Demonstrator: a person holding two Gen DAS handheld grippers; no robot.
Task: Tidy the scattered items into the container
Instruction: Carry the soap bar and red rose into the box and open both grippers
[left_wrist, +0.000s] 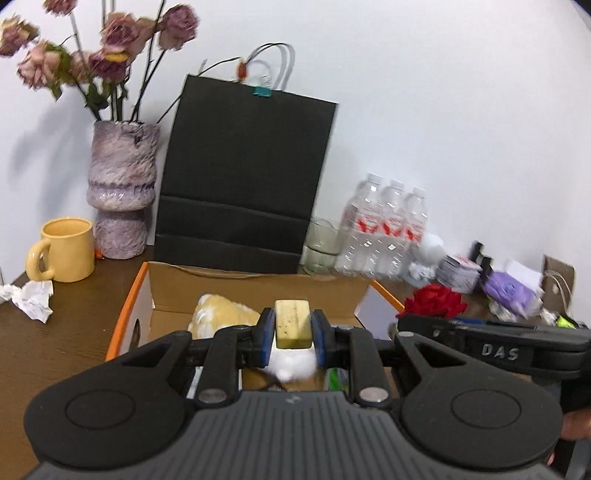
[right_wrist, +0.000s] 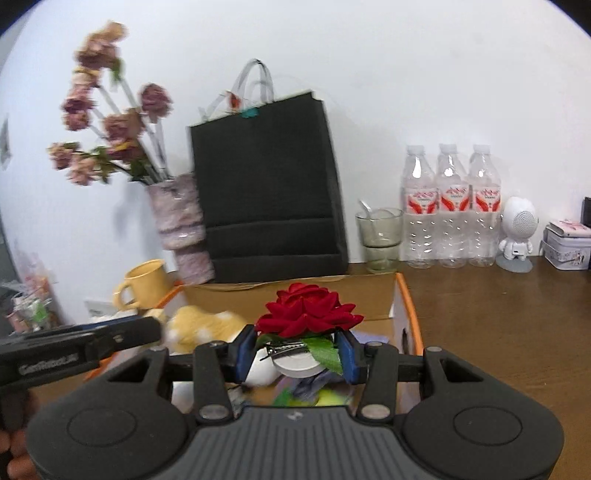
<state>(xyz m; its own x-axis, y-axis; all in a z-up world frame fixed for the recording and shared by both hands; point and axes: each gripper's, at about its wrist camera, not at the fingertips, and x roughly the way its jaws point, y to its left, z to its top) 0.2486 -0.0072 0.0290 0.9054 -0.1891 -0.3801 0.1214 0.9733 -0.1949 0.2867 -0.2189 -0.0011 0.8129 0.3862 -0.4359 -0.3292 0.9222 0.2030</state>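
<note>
left tongs: the left tongs (left_wrist: 293, 332) are pinching a yellowish sponge block (left_wrist: 292, 323), blue pads tight on both its sides, held up over the open box

right tongs: the right tongs (right_wrist: 297, 352) are clamped around a red fabric rose (right_wrist: 308, 314) by its base, green leaf (right_wrist: 327, 354) poking out under it, jaws a fair bit wider than the left pair, also over the box

container: cardboard box with orange edges (left_wrist: 127, 306), sitting on the brown tabletop (left_wrist: 55, 339). Already in there: a fluffy yellow plush (left_wrist: 221, 314), something white and fuzzy (left_wrist: 291, 363) right below the sponge, plus a white round thing (right_wrist: 299, 363) and some colourful bits I can't make out

only in the left view: crumpled white paper (left_wrist: 31, 299) on the tabletop left of the box, and a messy pile far right with a purple packet (left_wrist: 511, 288). You also see the other tongs coming in from the right with the rose in them

only in the right view: a little white robot-shaped speaker (right_wrist: 517, 232) and patterned tins (right_wrist: 567, 245) at the right, nice and sharp. A spoon in the glass cup (right_wrist: 380, 236). Fingers (right_wrist: 16, 454) at the bottom left corner

behind the box, both views: yellow mug (left_wrist: 68, 249), purple vase (left_wrist: 122, 192) of dried pink flowers (left_wrist: 114, 37), black paper bag (left_wrist: 245, 170) against the white wall, three water bottles (right_wrist: 452, 206) in a row
</note>
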